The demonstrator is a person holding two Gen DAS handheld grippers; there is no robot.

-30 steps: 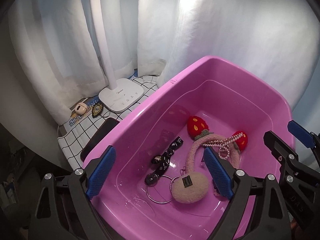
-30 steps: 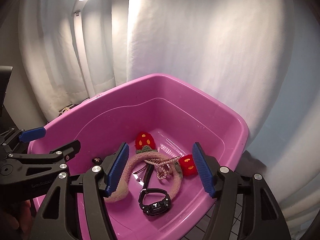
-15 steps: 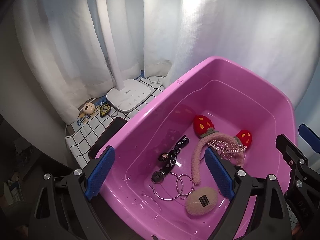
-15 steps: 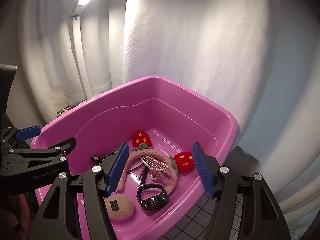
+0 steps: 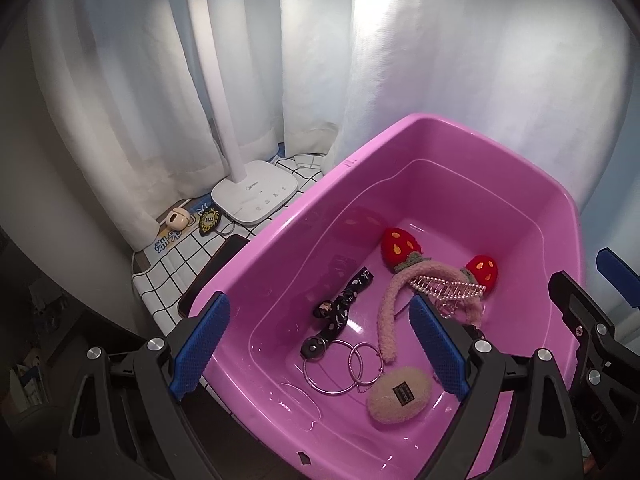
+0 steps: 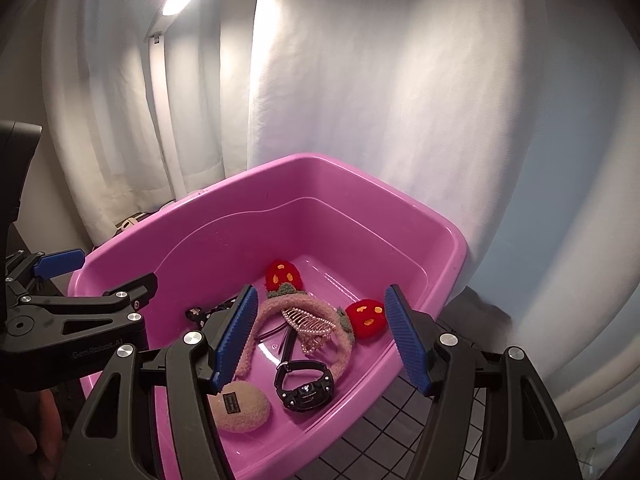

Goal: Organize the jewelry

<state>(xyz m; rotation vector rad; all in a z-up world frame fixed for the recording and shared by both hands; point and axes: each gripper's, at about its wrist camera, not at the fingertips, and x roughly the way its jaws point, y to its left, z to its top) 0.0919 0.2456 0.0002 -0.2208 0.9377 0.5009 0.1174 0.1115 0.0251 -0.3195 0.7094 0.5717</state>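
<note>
Both the left hand-held gripper (image 5: 320,348) and the right hand-held gripper (image 6: 320,336) are held wide open and empty above the pink tub (image 5: 460,136). At the right one's 12 o'clock, the pearl hair clip (image 6: 308,322) lies across the fuzzy strawberry headband (image 6: 340,336). The clip is judged light, stiff and fragile; its spine should be pinched, not its teeth. The black watch (image 6: 306,386) lies nearest.

Jewelry pile (image 5: 400,312) in pink tub (image 5: 280,240)
</note>
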